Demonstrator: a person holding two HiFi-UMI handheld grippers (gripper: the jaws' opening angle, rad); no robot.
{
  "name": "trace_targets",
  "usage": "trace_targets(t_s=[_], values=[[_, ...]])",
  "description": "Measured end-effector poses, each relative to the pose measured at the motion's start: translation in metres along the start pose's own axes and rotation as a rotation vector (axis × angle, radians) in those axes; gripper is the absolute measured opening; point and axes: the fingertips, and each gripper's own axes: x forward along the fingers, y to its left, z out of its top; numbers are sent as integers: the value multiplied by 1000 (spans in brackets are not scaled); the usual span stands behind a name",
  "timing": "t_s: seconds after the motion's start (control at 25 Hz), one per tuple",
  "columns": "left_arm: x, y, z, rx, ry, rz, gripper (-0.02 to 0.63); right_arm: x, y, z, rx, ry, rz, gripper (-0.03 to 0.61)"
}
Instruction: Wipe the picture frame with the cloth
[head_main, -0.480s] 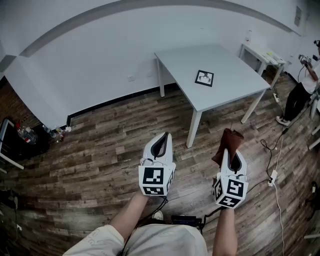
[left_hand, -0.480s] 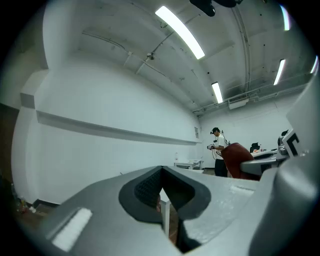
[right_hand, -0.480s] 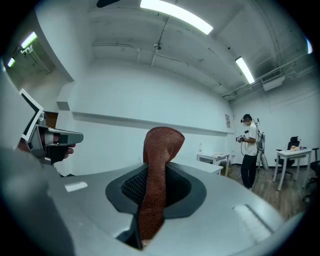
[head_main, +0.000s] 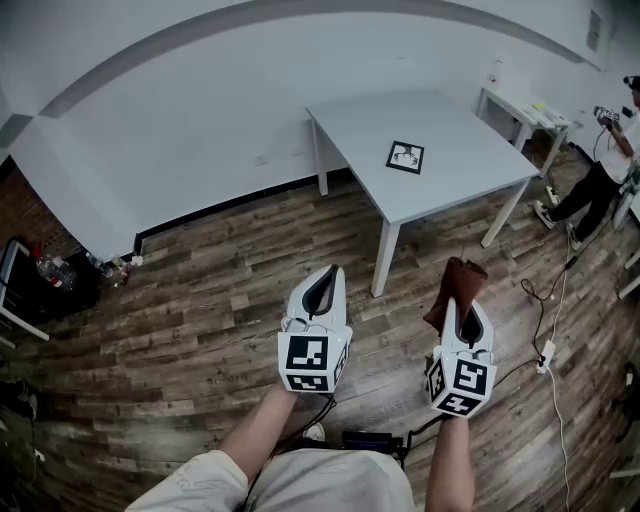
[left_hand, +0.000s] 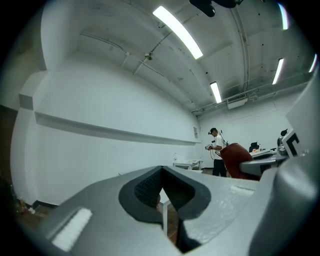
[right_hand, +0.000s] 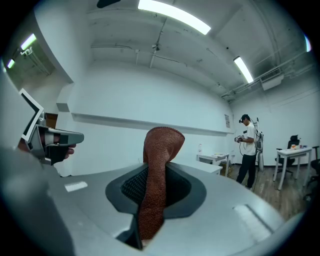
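A black picture frame (head_main: 406, 157) lies flat on the grey table (head_main: 350, 128) across the room. A reddish-brown cloth (head_main: 455, 285) sticks up from my right gripper (head_main: 462, 318), which is shut on it; the same cloth (right_hand: 156, 175) rises between the jaws in the right gripper view. My left gripper (head_main: 320, 293) is shut with nothing in it, its tips meeting in the left gripper view (left_hand: 161, 189). Both grippers are held over the wood floor, well short of the table.
A person (head_main: 598, 170) stands at the far right by a small white desk (head_main: 527, 112). Cables (head_main: 545, 310) trail over the floor at right. Bottles and a dark rack (head_main: 45, 270) sit at the left wall. White walls run behind the table.
Both grippers stay as they were. The table and frame have shifted slightly left in view, and the person at the far right has stepped.
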Motion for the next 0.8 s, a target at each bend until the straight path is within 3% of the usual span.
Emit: trace_targets(t_s=[0.8], values=[[46, -66, -12, 11, 22, 11, 1, 24, -62, -29, 67, 41, 64, 91]])
